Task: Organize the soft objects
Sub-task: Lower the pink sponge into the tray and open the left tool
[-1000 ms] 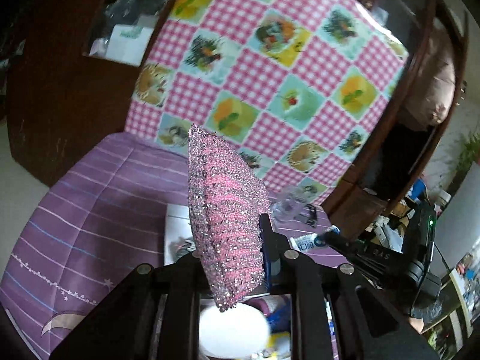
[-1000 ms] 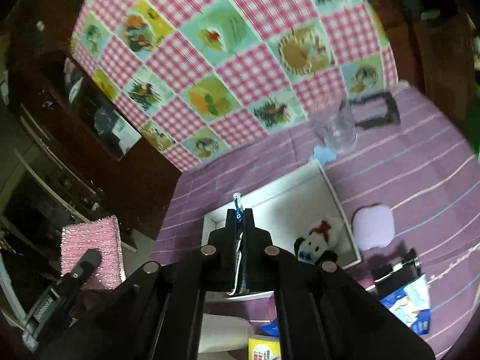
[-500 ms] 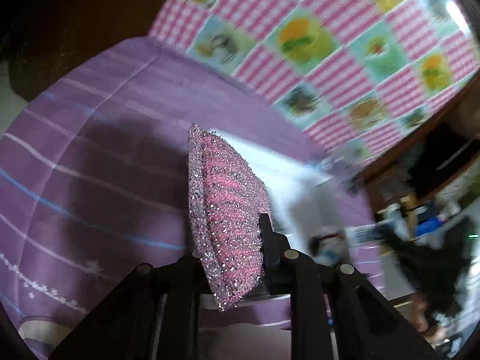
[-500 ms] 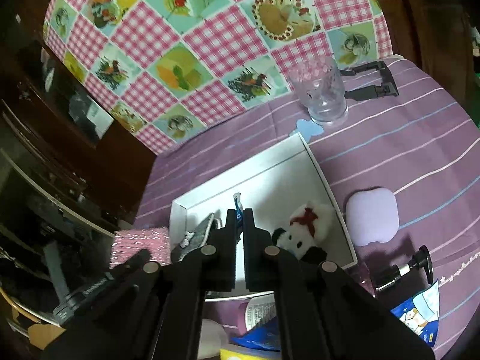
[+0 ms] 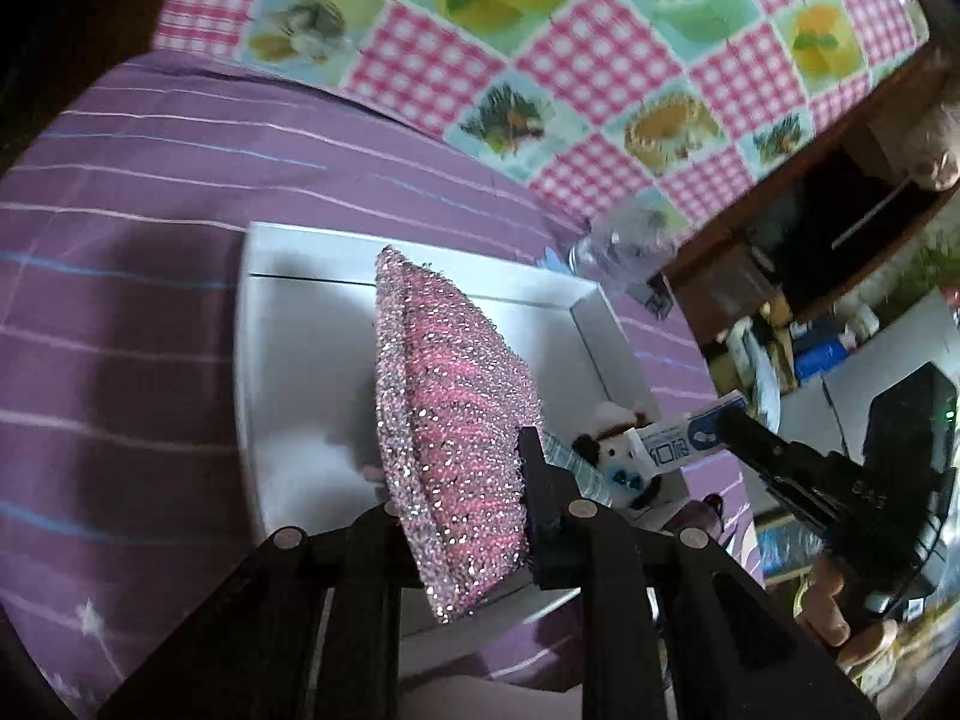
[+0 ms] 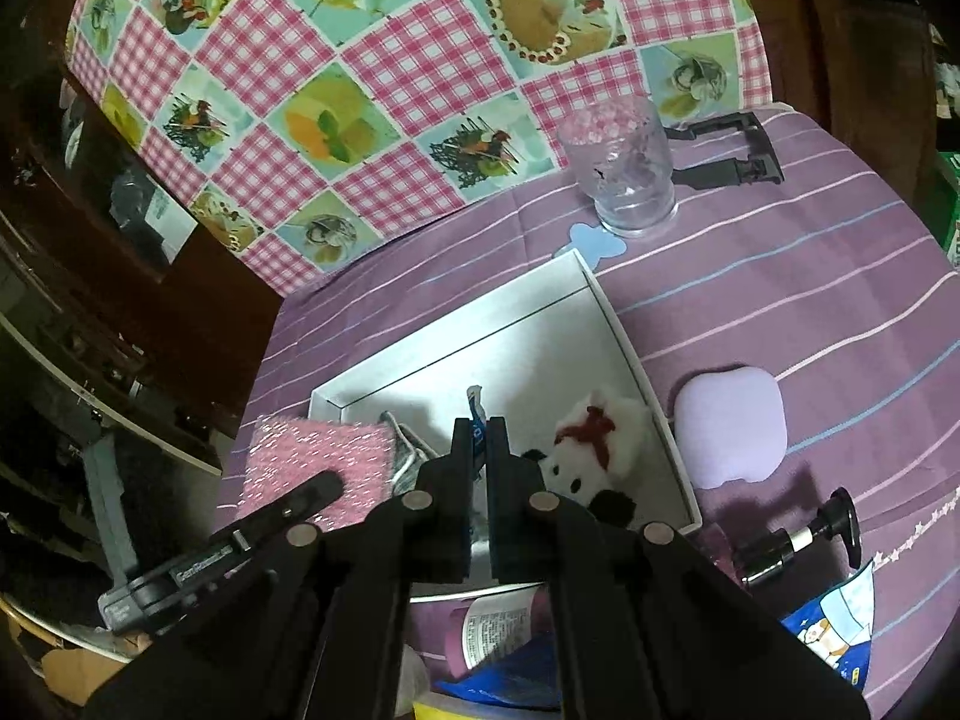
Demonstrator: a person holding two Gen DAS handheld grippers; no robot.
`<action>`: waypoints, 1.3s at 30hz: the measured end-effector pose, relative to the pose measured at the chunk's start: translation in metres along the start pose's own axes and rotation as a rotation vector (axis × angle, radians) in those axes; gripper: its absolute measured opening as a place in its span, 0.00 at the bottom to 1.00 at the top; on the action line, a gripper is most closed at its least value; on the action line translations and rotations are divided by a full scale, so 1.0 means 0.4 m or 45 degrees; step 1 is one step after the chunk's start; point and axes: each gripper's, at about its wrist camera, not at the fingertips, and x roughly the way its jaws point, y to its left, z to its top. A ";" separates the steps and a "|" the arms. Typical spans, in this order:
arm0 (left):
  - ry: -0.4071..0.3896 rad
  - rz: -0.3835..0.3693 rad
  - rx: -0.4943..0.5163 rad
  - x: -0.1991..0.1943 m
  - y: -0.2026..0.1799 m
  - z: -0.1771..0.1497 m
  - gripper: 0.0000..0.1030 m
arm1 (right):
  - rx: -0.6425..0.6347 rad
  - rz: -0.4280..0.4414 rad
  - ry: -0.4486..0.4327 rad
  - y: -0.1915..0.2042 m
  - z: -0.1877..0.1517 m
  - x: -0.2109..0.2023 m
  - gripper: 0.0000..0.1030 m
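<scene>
My left gripper [image 5: 465,516] is shut on a pink glittery scrub sponge [image 5: 450,414] and holds it on edge above the white tray [image 5: 282,324]. The sponge also shows in the right wrist view [image 6: 318,462] at the tray's left corner. My right gripper [image 6: 479,438] is shut on a thin blue-and-white tube [image 6: 476,420], which also shows in the left wrist view [image 5: 684,438], over the tray [image 6: 456,336]. A plush panda with a red bow [image 6: 594,450] and a grey striped cloth [image 6: 408,450] lie in the tray.
On the purple striped cloth: a clear glass [image 6: 624,174], a black clamp [image 6: 738,150], a lilac soft pad [image 6: 729,432], a pump bottle [image 6: 792,540], a blue packet [image 6: 834,624]. A checked cushion [image 6: 390,72] stands behind. Dark cabinets stand at the left.
My left gripper has carried the sponge from beside the bed to above the tray. My right gripper has come lower and nearer to the tray with the tube.
</scene>
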 end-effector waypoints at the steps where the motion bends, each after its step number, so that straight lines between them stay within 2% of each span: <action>1: 0.018 -0.018 -0.006 0.011 0.003 0.003 0.16 | -0.001 -0.002 0.005 0.000 -0.001 0.004 0.04; 3: 0.028 -0.065 -0.053 0.020 0.021 0.006 0.18 | -0.009 -0.009 0.016 0.004 -0.003 0.012 0.04; 5: 0.019 -0.062 -0.091 0.015 0.039 0.005 0.30 | -0.016 -0.010 0.028 0.009 -0.007 0.022 0.04; 7: 0.010 -0.012 -0.111 0.010 0.052 0.005 0.57 | -0.017 -0.009 0.038 0.012 -0.012 0.029 0.04; 9: -0.018 -0.001 -0.130 -0.004 0.065 0.003 0.67 | -0.015 -0.009 0.041 0.015 -0.015 0.033 0.04; 12: -0.055 -0.006 -0.153 -0.021 0.074 0.005 0.69 | -0.002 -0.017 0.032 0.013 -0.017 0.034 0.04; 15: -0.082 0.047 -0.151 -0.038 0.075 0.008 0.78 | 0.018 -0.043 0.015 0.008 -0.016 0.032 0.04; 17: -0.093 0.058 -0.146 -0.047 0.075 0.009 0.78 | 0.030 -0.084 -0.009 0.002 -0.014 0.030 0.04; 21: -0.143 0.107 -0.150 -0.077 0.073 0.011 0.78 | -0.015 -0.242 -0.075 0.003 -0.011 0.025 0.04; 22: -0.153 0.124 -0.149 -0.082 0.072 0.012 0.78 | -0.025 -0.255 -0.068 0.003 -0.011 0.029 0.04; 24: -0.155 0.142 -0.149 -0.090 0.074 0.014 0.78 | -0.014 -0.215 -0.033 -0.002 -0.012 0.042 0.04; 27: -0.149 0.167 -0.154 -0.094 0.077 0.014 0.76 | -0.012 -0.162 0.035 -0.001 -0.020 0.073 0.04; 29: -0.159 0.184 -0.161 -0.100 0.080 0.014 0.68 | -0.009 -0.158 0.053 0.000 -0.028 0.086 0.04; 31: -0.148 0.156 -0.177 -0.100 0.087 0.014 0.44 | 0.003 -0.132 0.080 -0.006 -0.031 0.097 0.05; 32: -0.135 0.132 -0.180 -0.094 0.087 0.014 0.37 | 0.010 -0.124 0.083 -0.008 -0.034 0.096 0.05; 33: -0.118 0.102 -0.180 -0.086 0.089 0.014 0.27 | 0.021 -0.118 0.082 -0.011 -0.033 0.094 0.05; 35: -0.074 0.086 -0.167 -0.064 0.084 0.010 0.22 | 0.043 -0.090 0.063 -0.018 -0.029 0.086 0.06; 37: -0.013 0.115 -0.148 -0.029 0.081 0.009 0.15 | 0.066 -0.066 0.036 -0.028 -0.024 0.074 0.07; 39: 0.011 0.114 -0.136 -0.004 0.079 0.010 0.14 | 0.086 -0.061 0.016 -0.033 -0.019 0.065 0.08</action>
